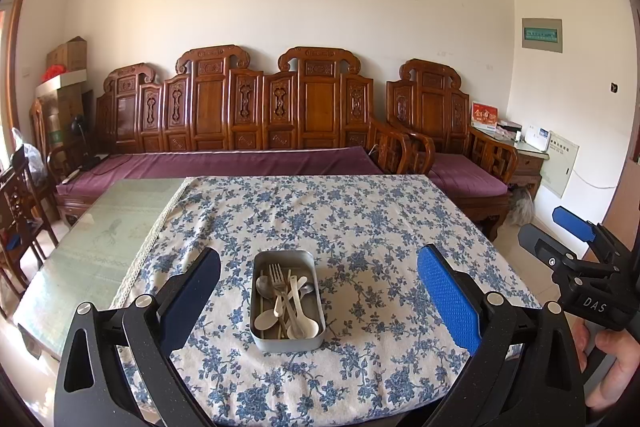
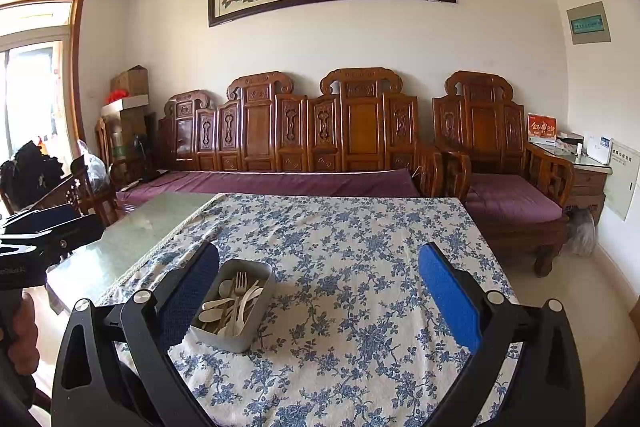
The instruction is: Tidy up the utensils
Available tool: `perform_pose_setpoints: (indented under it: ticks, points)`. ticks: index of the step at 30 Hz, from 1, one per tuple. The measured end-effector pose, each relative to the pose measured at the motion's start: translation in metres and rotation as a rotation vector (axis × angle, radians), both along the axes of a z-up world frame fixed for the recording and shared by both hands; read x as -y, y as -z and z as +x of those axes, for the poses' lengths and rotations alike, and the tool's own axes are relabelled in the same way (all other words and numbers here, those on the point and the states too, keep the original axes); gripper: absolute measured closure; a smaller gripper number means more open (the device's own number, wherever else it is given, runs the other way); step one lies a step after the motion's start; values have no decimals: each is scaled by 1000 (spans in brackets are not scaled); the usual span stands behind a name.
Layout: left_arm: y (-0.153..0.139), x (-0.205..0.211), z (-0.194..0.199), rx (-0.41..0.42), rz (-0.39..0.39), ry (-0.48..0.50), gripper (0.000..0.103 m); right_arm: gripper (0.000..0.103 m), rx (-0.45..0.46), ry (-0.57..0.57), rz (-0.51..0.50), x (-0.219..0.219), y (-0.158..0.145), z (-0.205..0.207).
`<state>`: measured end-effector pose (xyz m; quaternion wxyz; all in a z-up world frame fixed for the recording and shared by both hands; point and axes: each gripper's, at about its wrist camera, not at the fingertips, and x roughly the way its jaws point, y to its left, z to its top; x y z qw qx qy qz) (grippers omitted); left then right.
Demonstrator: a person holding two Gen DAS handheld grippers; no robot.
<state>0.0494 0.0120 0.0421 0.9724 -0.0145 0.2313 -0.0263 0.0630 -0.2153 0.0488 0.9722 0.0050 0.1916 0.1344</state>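
Note:
A grey metal tin (image 1: 308, 259) sits on the blue-flowered tablecloth (image 1: 360, 219). It holds a metal fork (image 1: 277, 277), metal spoons and white plastic spoons (image 1: 298, 301), piled together. My left gripper (image 1: 318, 301) is open and empty, raised above the table's near edge, with the tin between its fingers in the view. My right gripper (image 2: 318, 301) is open and empty, to the right of the tin (image 2: 262, 269), which shows beside its left finger (image 2: 192, 291). The right gripper also shows at the right edge of the left wrist view (image 1: 576, 231).
The cloth covers the right part of a glass-topped table (image 1: 104, 223); bare glass lies to the left. A carved wooden sofa (image 1: 240, 107) with purple cushions stands behind. A wooden chair (image 1: 20, 211) stands at the left.

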Motion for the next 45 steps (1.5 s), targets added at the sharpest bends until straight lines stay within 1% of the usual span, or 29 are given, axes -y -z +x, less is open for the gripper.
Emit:
perform_pose_setpoints:
  ticks: [45]
  points:
    - [1,1,-1,10,9,0,8,3,0,2,0,-1,3,1]
